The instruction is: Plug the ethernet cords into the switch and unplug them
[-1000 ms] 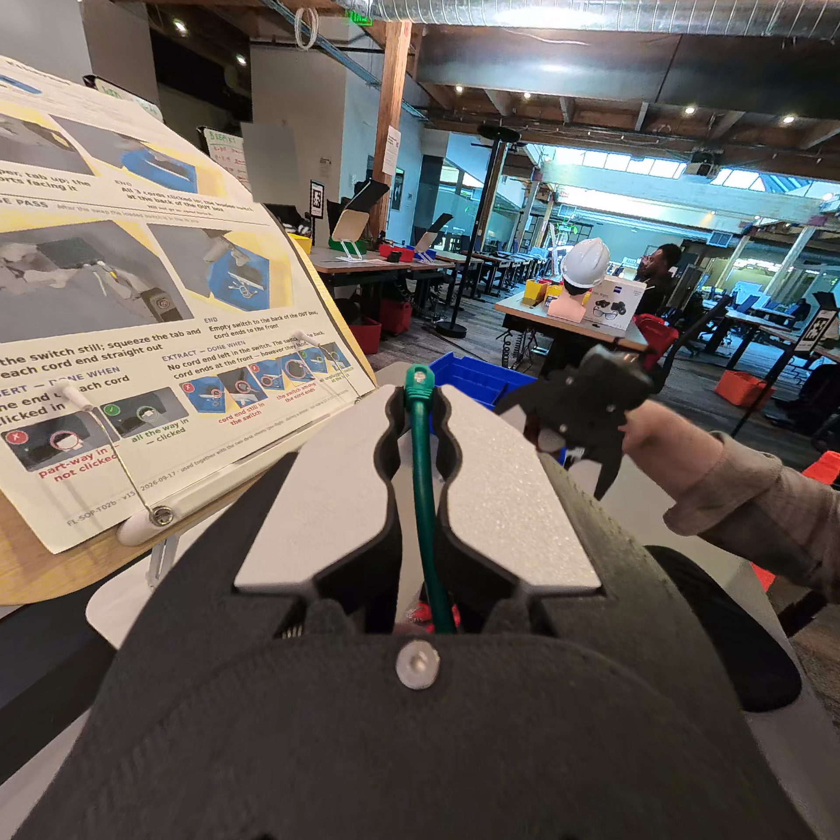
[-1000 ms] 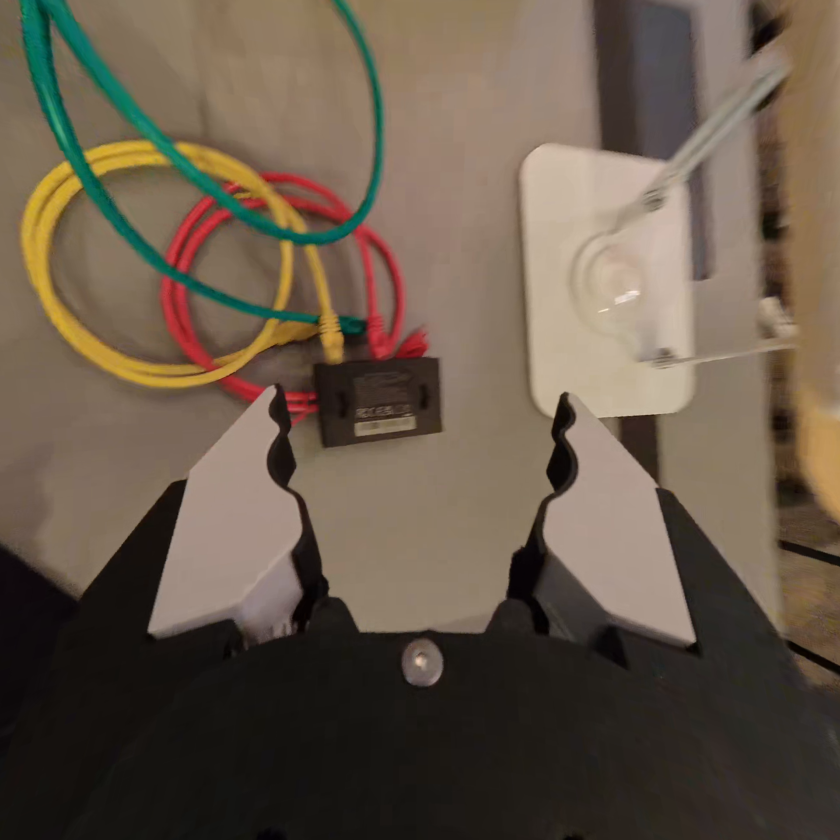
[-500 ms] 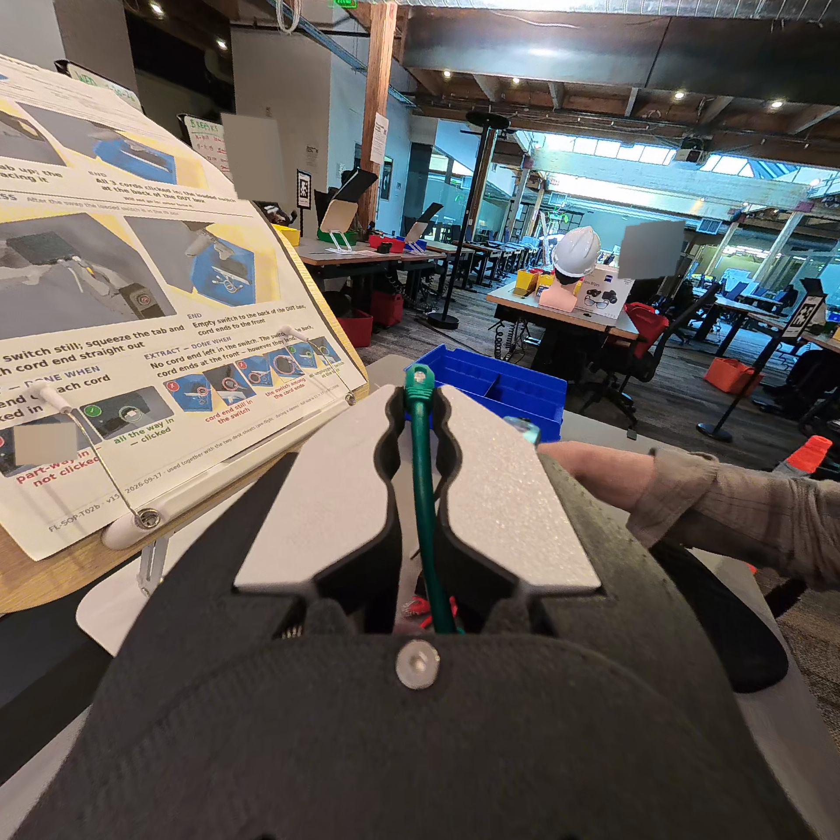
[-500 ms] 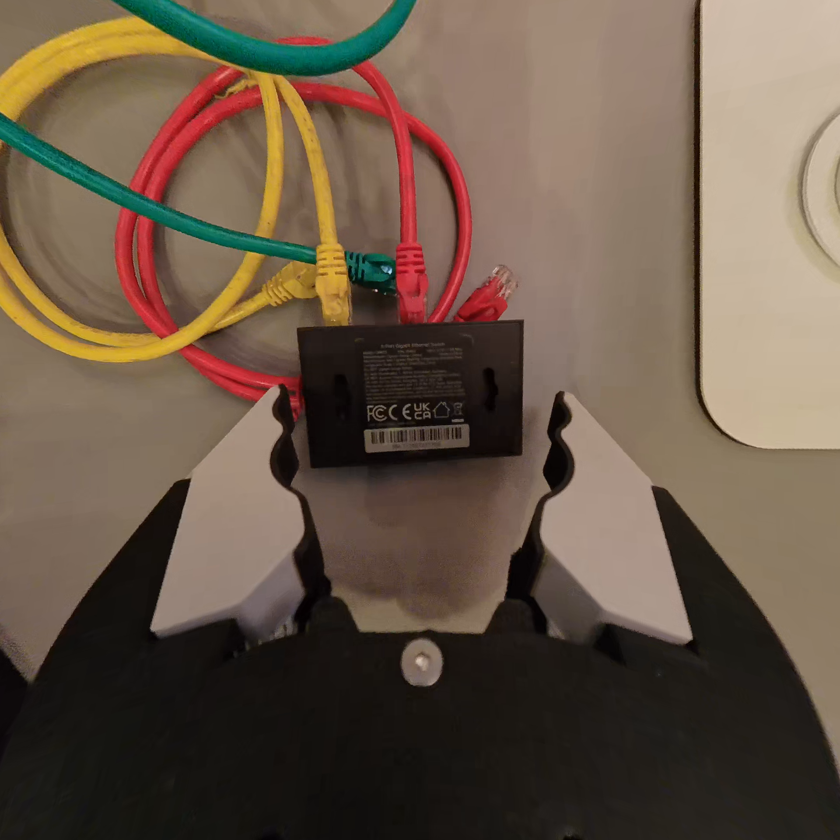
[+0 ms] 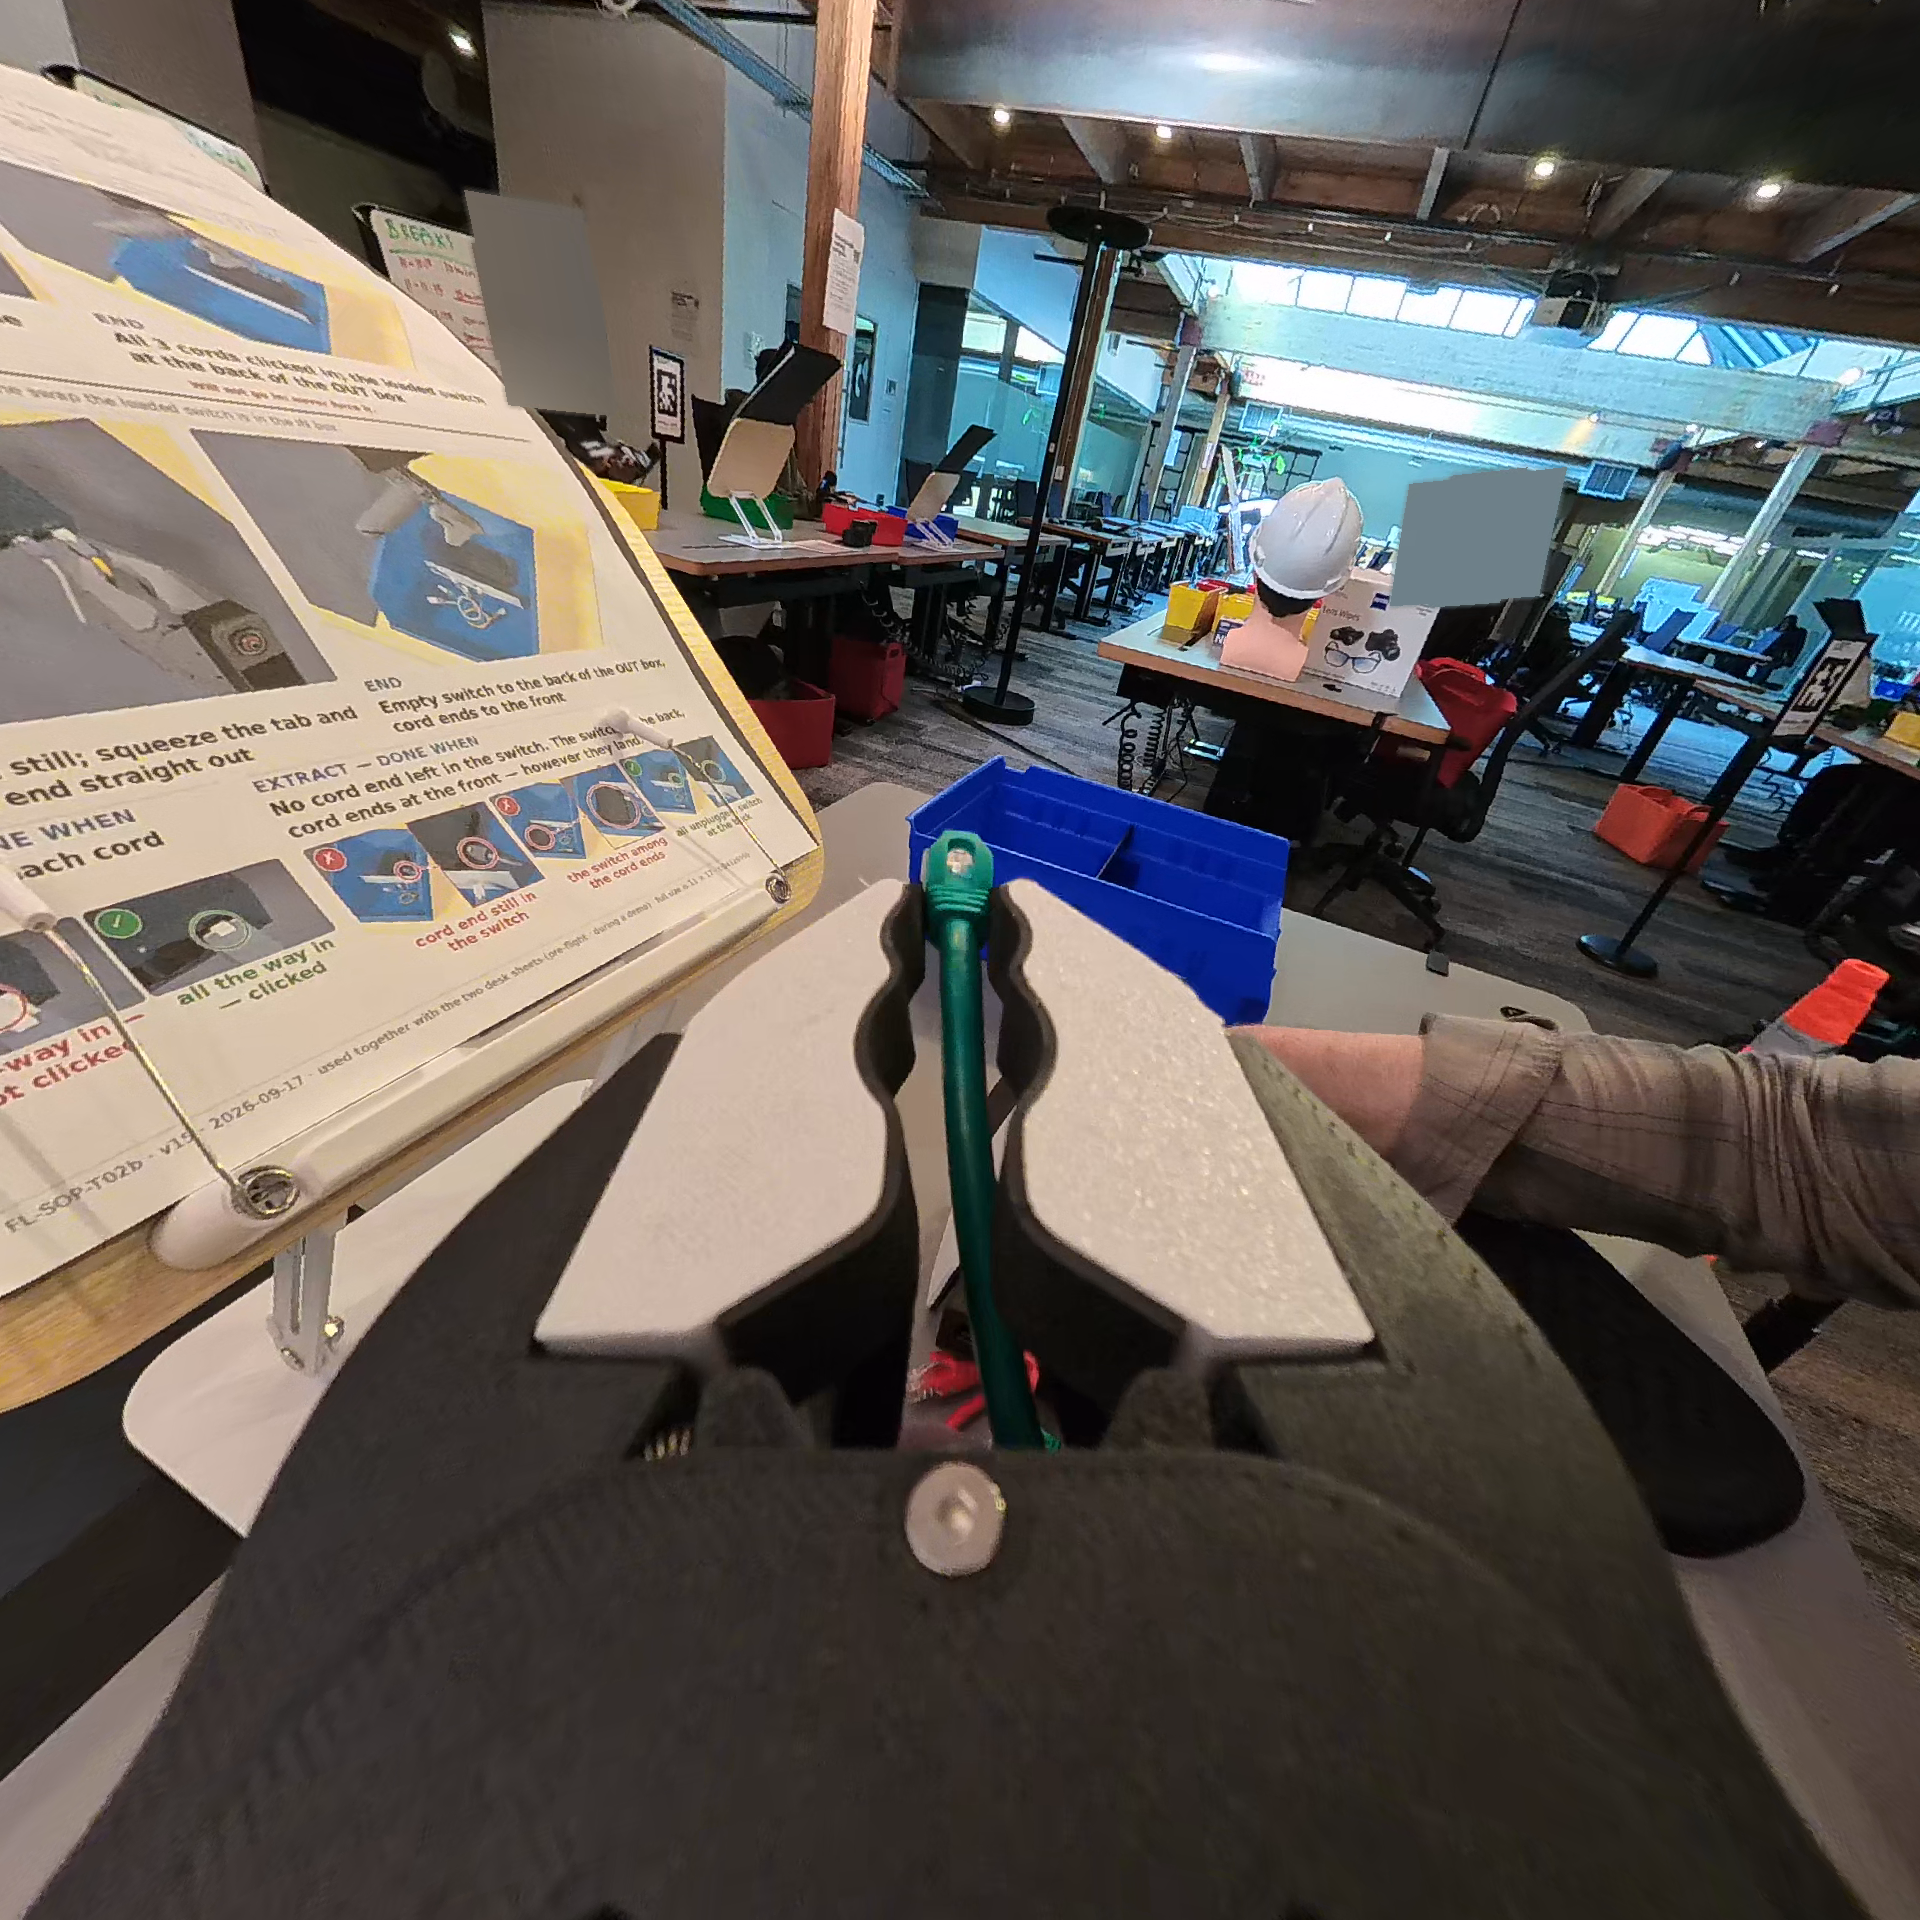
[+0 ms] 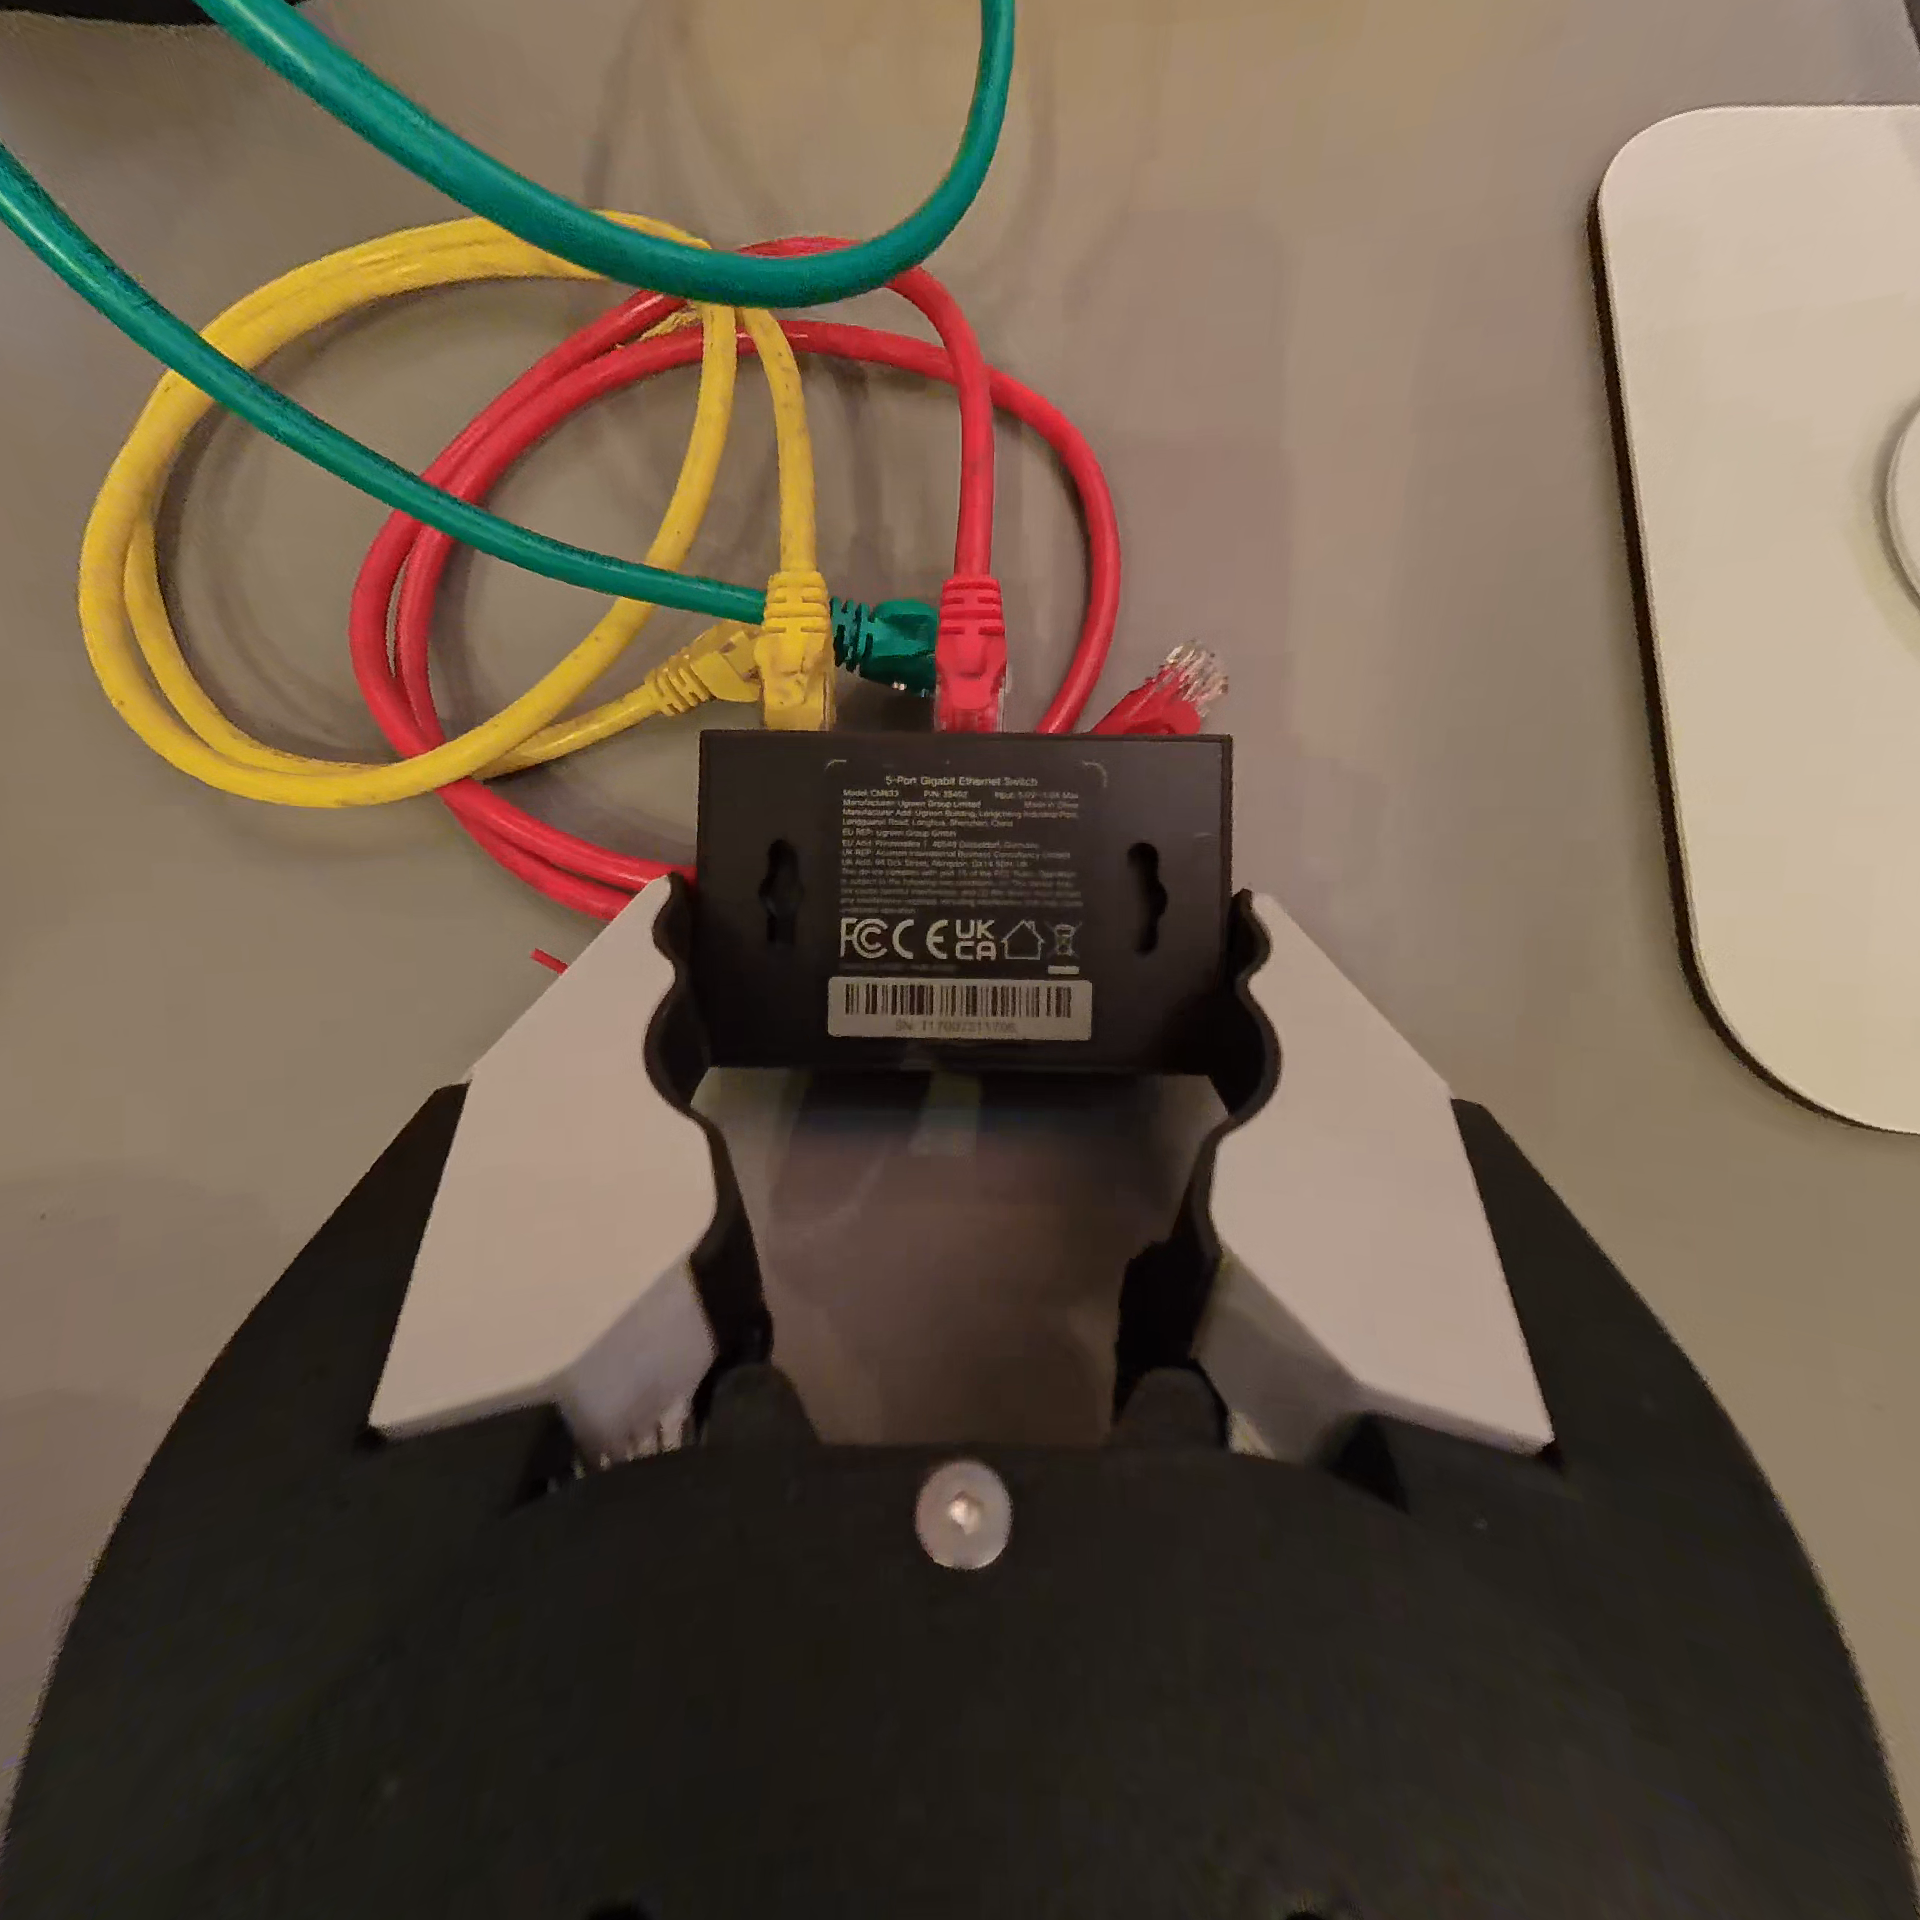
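The black switch (image 6: 966,831) lies label side up on the grey table. My right gripper (image 6: 961,914) has a finger pressed against each side of it. A yellow plug (image 6: 795,665), a green plug (image 6: 894,644) and a red plug (image 6: 971,644) sit at its far edge. A second yellow plug (image 6: 707,675) and a loose red plug (image 6: 1174,696) lie beside them. My left gripper (image 5: 956,904) is shut on the green cord (image 5: 966,1091) and held up in the air, with the cord's free plug (image 5: 958,868) sticking out past the fingertips.
An instruction sheet on a wooden stand (image 5: 312,727) rises at the left, and its white base (image 6: 1766,520) lies right of the switch. A blue bin (image 5: 1122,883) stands ahead. A person's sleeved arm (image 5: 1610,1143) reaches in from the right. Cord loops cover the table behind the switch. The gap from one gripper's tips to the other's is roughly 30 cm.
My right gripper has come down from well above the table to the switch, and its fingers have closed onto the switch's sides. My left gripper keeps hold of the green cord, almost still.
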